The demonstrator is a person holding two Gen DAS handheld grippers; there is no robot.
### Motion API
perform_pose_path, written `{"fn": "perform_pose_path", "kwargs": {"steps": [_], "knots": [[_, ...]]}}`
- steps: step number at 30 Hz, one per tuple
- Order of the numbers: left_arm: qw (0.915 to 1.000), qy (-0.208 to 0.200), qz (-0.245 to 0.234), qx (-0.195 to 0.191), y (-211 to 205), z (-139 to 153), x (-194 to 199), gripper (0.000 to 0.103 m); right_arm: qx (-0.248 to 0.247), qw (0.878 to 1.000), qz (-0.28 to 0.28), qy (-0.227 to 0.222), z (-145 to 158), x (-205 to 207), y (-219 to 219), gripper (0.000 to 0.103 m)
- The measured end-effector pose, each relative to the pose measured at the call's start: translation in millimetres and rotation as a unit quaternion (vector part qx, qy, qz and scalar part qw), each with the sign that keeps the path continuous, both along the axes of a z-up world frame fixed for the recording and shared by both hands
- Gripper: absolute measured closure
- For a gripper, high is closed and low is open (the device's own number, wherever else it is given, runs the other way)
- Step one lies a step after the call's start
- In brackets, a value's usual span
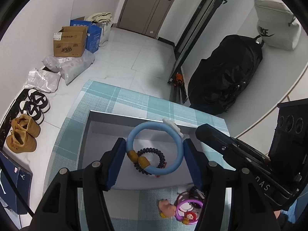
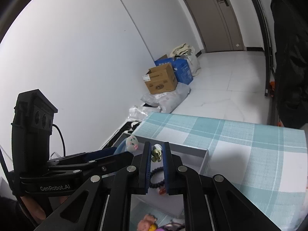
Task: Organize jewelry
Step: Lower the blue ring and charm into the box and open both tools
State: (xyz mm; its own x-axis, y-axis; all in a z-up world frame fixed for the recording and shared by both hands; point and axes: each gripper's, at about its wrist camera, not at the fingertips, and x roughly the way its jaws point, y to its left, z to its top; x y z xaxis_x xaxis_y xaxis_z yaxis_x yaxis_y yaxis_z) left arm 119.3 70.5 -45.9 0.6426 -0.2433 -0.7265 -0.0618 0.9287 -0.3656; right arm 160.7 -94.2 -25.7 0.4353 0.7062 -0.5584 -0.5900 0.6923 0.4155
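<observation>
1. nearest the left wrist camera, loose pieces lie on the checked cloth (image 1: 123, 96) just short of the tray: a purple ring (image 1: 189, 207) and a pink charm (image 1: 167, 207), not yet sorted.
2. the left gripper (image 1: 153, 148) is closed on a blue bangle (image 1: 154, 148); its blue pads press the bangle's two sides and the jaws stand about half way. the bangle hangs over the grey tray (image 1: 134, 114), clear of the floor of it as far as can be judged.
3. inside the tray, under the bangle, lies a dark coiled hair tie (image 1: 154, 152), already put away.
4. the right gripper (image 2: 156, 150) has its jaws drawn narrow. a small pale flower piece (image 2: 156, 155) shows in the slit between them; whether the pads actually pinch it cannot be told. it sits beside the left gripper, above the near edge of the tray.
5. step in hand, by judgement: placing the blue bangle into the tray.
6. next move calls for lowering the bangle to the tray floor beside the hair tie, then parting the left jaws enough to free it without dragging it back out; the white charm (image 1: 172, 127) on its rim may catch the far wall.
7. beyond the table: shoes (image 1: 30, 119), cardboard box (image 1: 70, 41), black bag (image 1: 225, 73), door (image 1: 146, 5). no bearing on the task.
</observation>
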Motion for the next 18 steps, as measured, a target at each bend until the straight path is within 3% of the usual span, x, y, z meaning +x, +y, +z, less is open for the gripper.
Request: {"fn": "perform_pose_path", "kwargs": {"steps": [9,18], "knots": [[0.9996,0.028,-0.005,0.004,-0.9,-12.4,16.0,0.047,0.015,1.0,-0.002,0.02,-8.4,17.6,-7.6,0.093],[0.9997,0.021,-0.012,0.006,-3.9,-13.7,26.1,0.047,0.013,1.0,-0.003,0.026,-11.0,15.3,-7.2,0.09]]}}
